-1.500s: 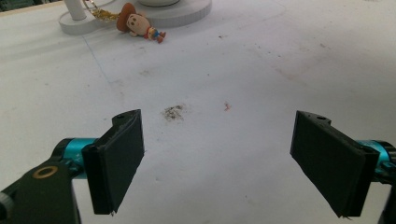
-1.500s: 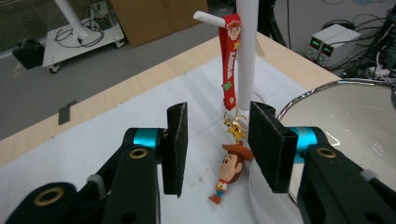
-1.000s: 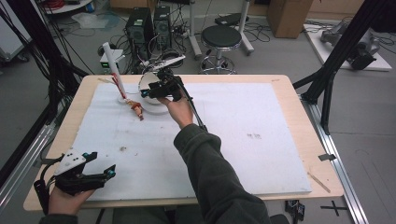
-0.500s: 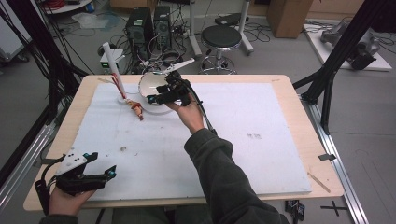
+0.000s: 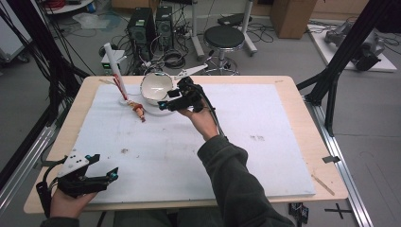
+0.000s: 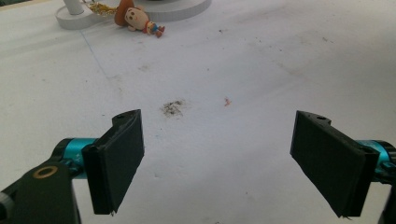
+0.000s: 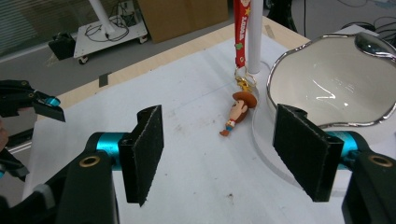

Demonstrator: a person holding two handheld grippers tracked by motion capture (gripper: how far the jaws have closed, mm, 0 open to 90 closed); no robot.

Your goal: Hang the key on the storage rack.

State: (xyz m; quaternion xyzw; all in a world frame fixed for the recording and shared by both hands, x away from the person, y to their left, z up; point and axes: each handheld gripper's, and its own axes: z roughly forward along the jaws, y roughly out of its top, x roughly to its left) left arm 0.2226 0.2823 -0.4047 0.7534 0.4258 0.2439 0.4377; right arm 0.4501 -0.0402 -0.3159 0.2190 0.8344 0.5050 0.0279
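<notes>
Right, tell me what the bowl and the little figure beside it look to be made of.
Bowl: probably glazed ceramic, glossy white inside with sharp reflections, and a shiny silver, metallic-looking wavy rim. Figure: likely painted plastic or rubber, smooth, brightly coloured, hanging from a gold-coloured clasp.

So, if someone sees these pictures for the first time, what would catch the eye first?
Probably the white bowl with its silver rim, at the far left of the white mat, with the right gripper just beside it, jaws open and empty. Next, the small cowboy figure lying on the mat by the bowl, on a red strap hanging along a white pole. The left gripper rests open at the near left corner.
</notes>
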